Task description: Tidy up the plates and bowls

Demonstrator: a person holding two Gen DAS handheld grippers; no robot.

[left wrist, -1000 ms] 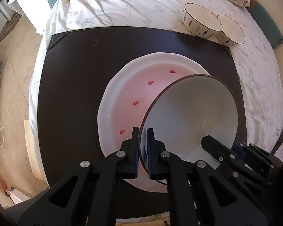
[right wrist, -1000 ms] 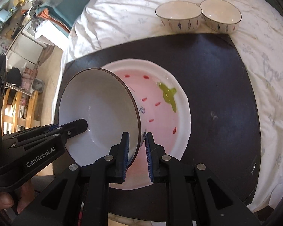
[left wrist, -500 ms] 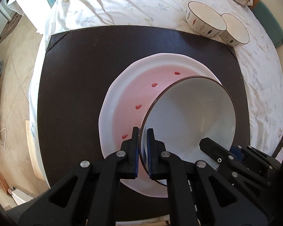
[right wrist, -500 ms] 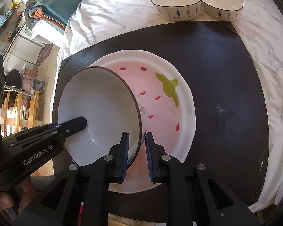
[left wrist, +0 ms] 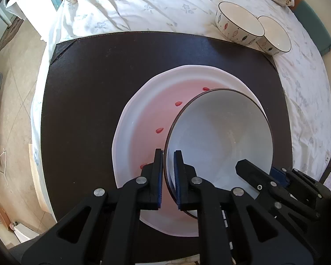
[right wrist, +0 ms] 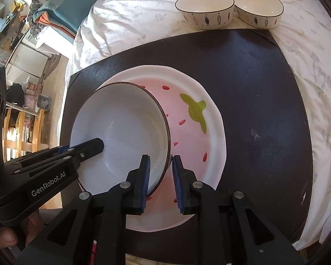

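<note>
A white bowl with a dark rim (left wrist: 218,137) (right wrist: 121,132) sits low over a pink strawberry-pattern plate (left wrist: 147,119) (right wrist: 194,130) on a dark mat (left wrist: 94,84) (right wrist: 264,92). My left gripper (left wrist: 168,154) is shut on the bowl's left rim, one finger inside and one outside. My right gripper (right wrist: 160,161) is shut on the bowl's right rim in the same way. The bowl hides the plate's near middle. Two patterned bowls (left wrist: 239,28) (right wrist: 206,8) stand side by side beyond the mat's far right corner.
The mat lies on a bed with a white floral sheet (left wrist: 143,4) (right wrist: 125,19). The bed edge drops to the floor on the left (left wrist: 8,101). A chair and cabinets show at the far left (right wrist: 17,123).
Both grippers have carried the bowl down and toward the plate's near side. The plate's far part and green leaf mark show more. The patterned bowls have not moved.
</note>
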